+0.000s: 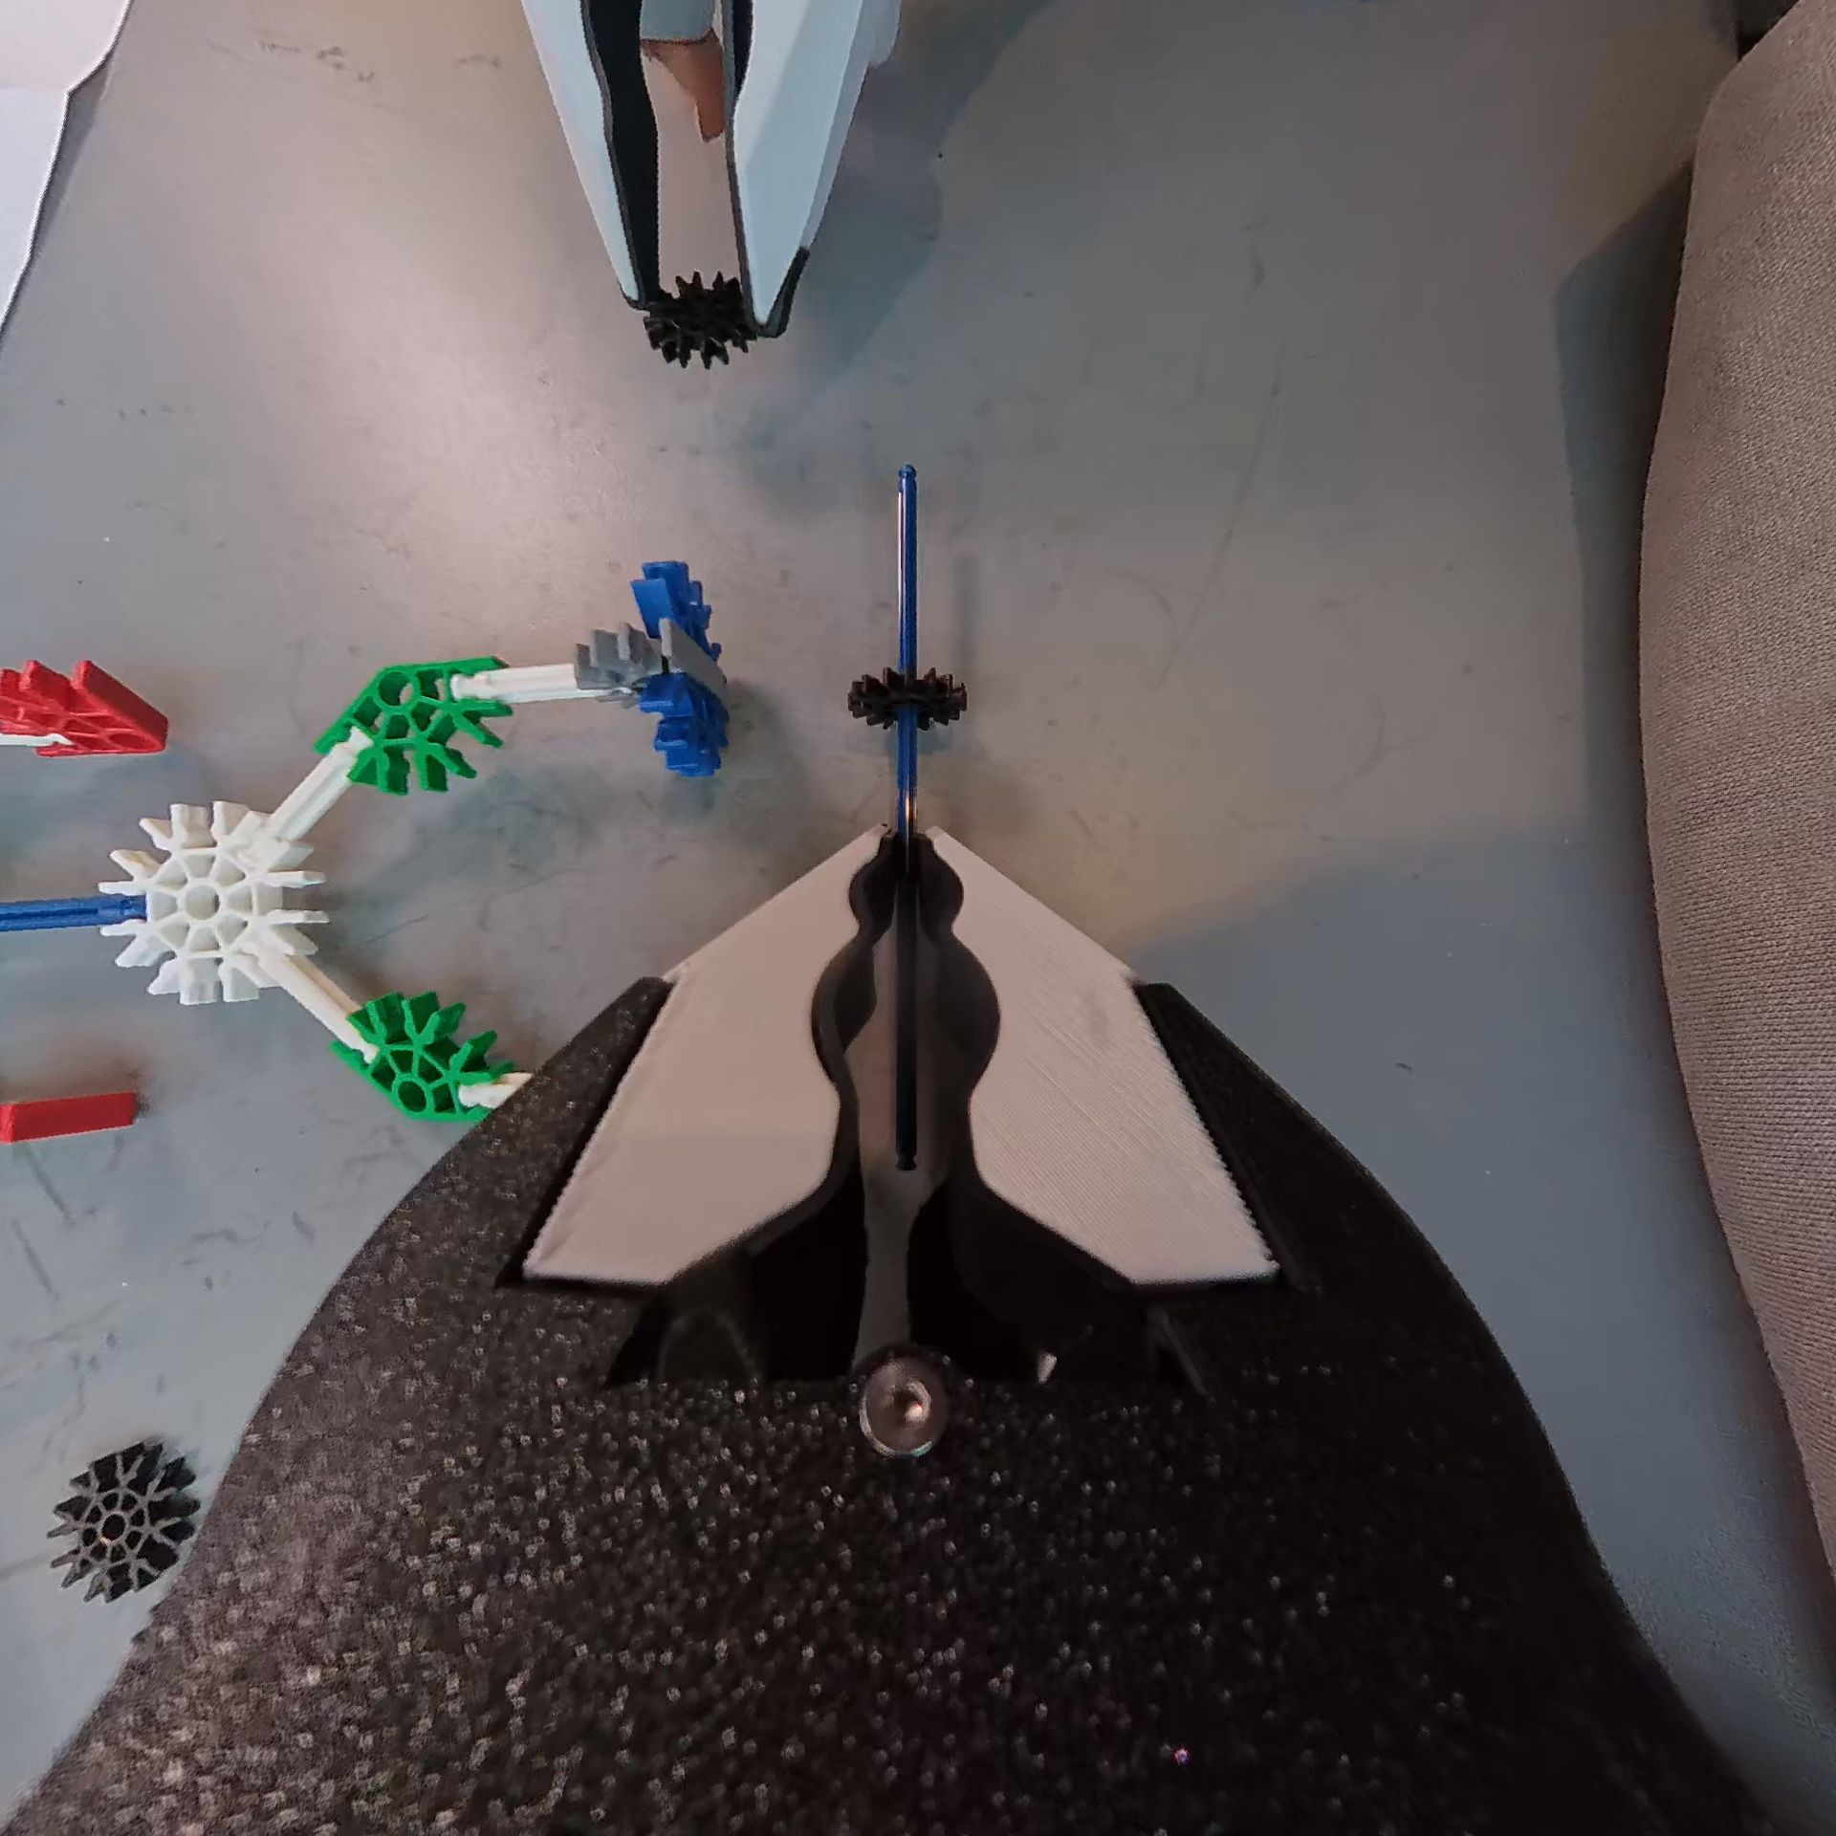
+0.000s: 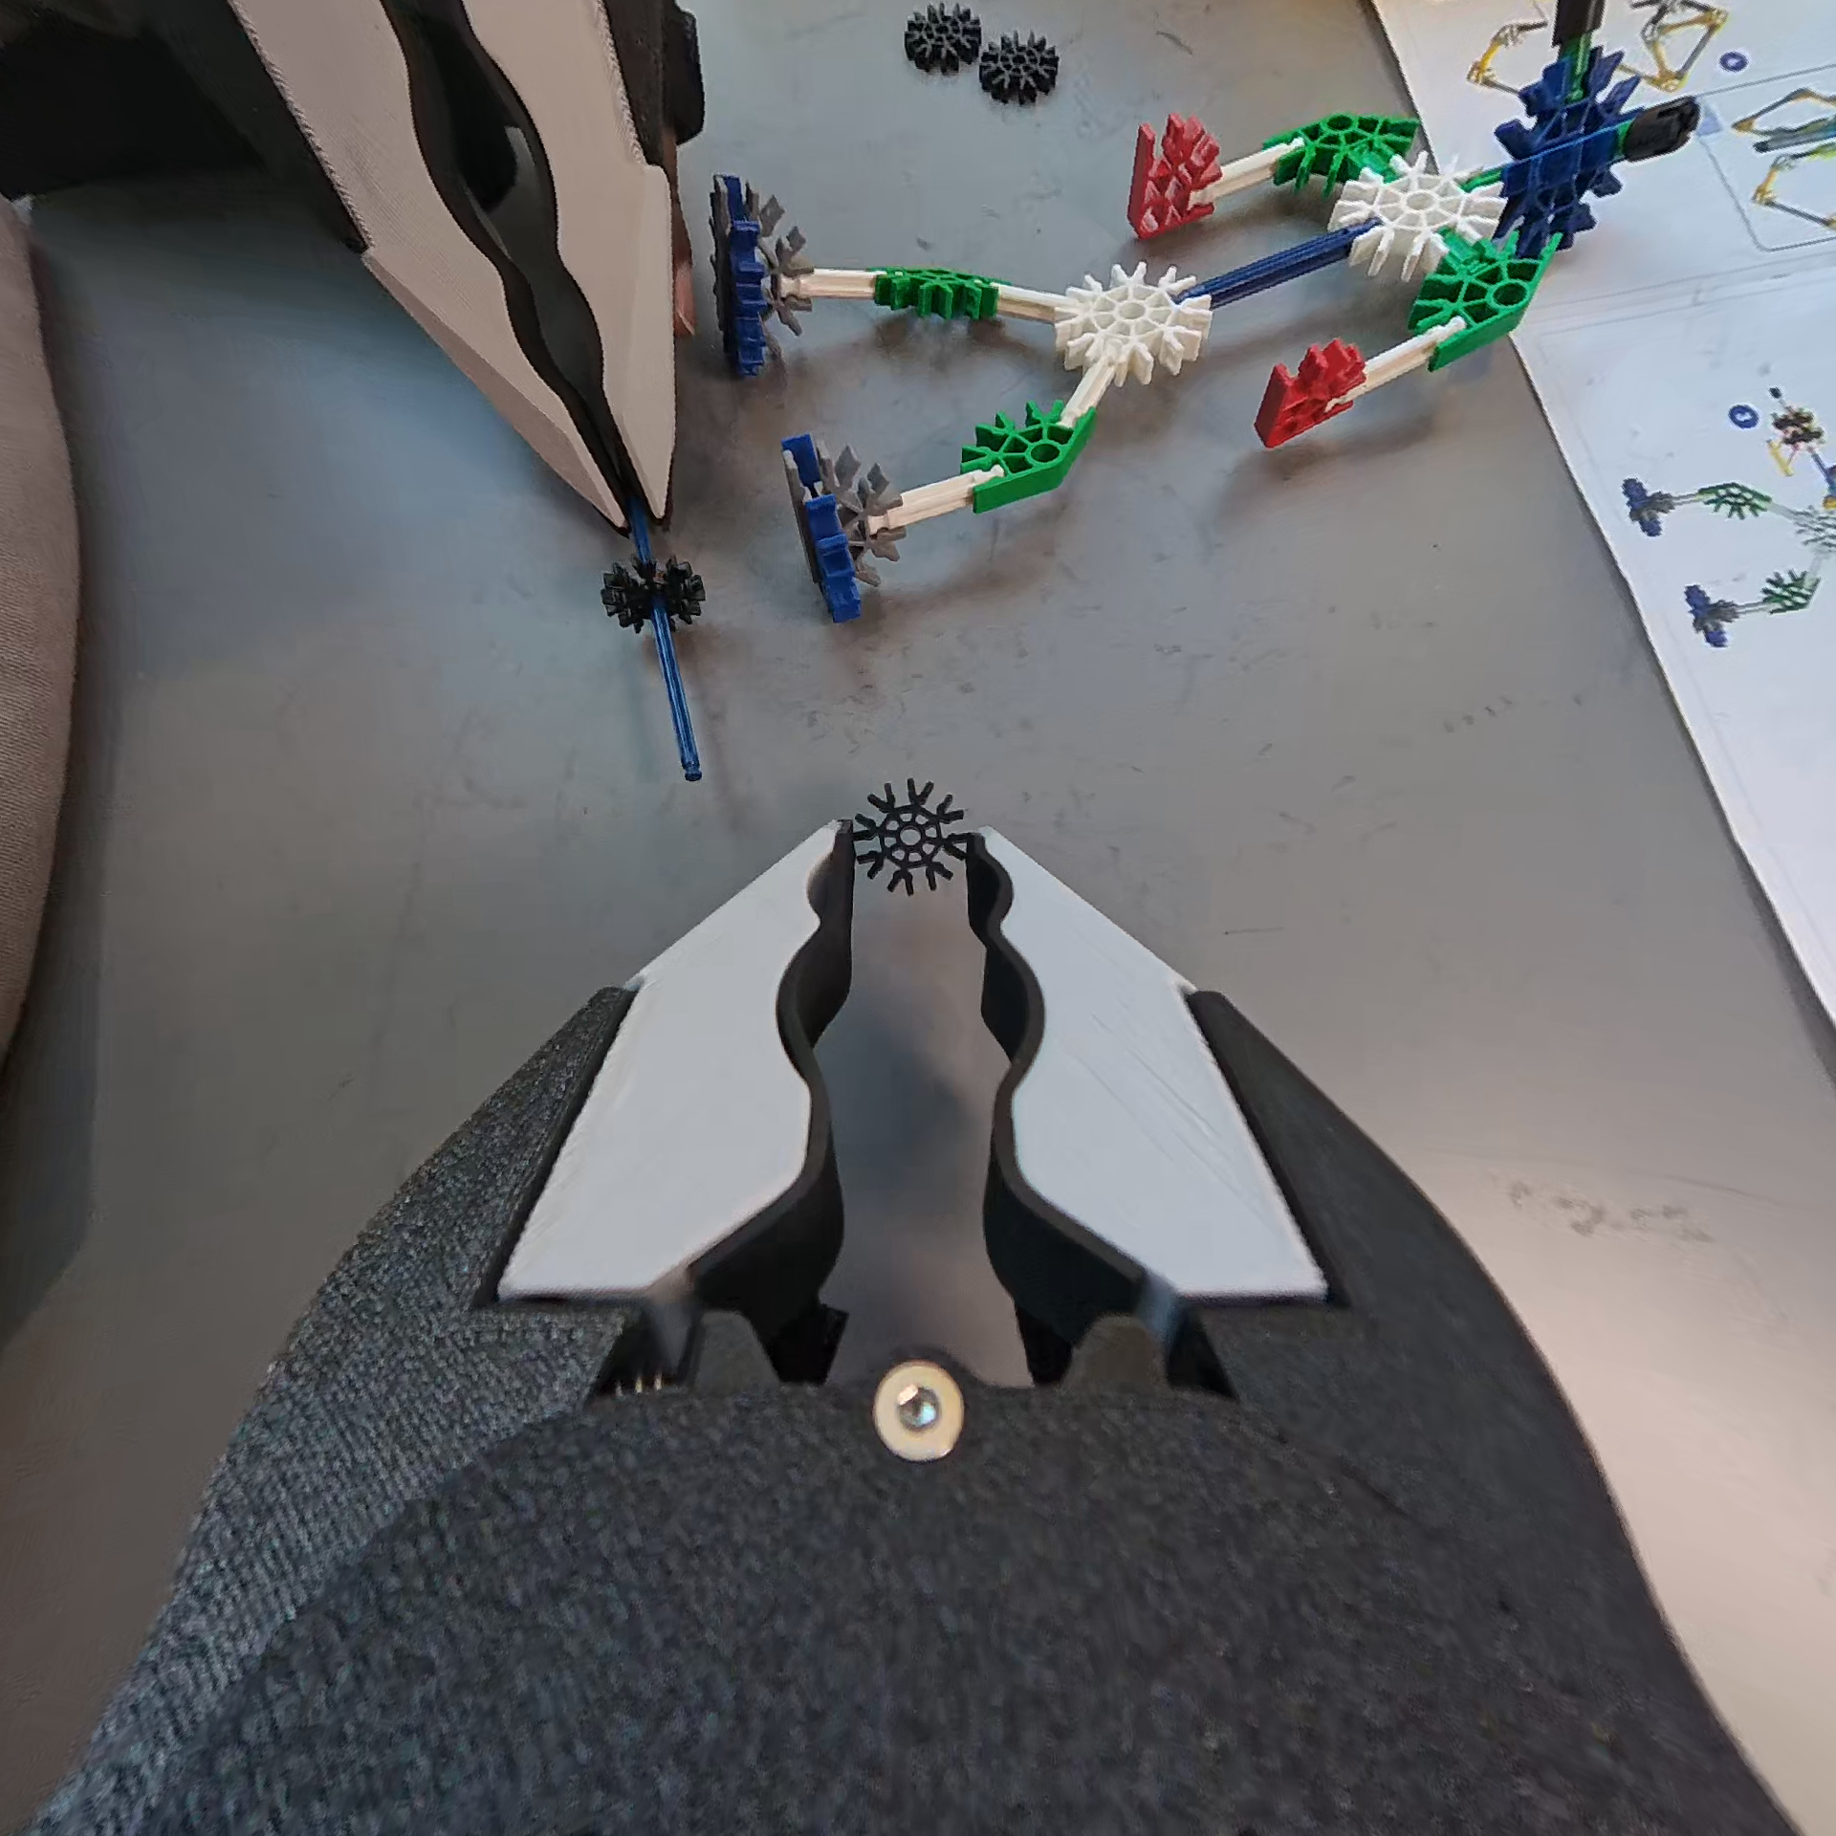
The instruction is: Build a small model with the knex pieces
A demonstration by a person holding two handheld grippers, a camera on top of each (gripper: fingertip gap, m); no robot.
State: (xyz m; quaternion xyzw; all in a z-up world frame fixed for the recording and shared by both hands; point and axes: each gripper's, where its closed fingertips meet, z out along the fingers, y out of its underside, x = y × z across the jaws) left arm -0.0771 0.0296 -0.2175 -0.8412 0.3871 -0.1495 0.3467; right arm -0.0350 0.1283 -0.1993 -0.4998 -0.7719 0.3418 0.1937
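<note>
rod [image 1: 906, 596] in left tool [image 1: 906, 844] – connector [image 2: 909, 837] in right tool [image 2: 909, 844], opposite.

From my left wrist camera, the blue rod [image 1: 905, 636] runs back between the clamped fingers, so most of its rear half sits in shadow. The red connector [image 1: 84, 707] and the red rod [image 1: 68, 1118] are cut off by the left edge. My right wrist camera crops the instruction sheet [image 2: 1729, 556] at the right edge, and its small drawings are too fine for me to make out.
</note>
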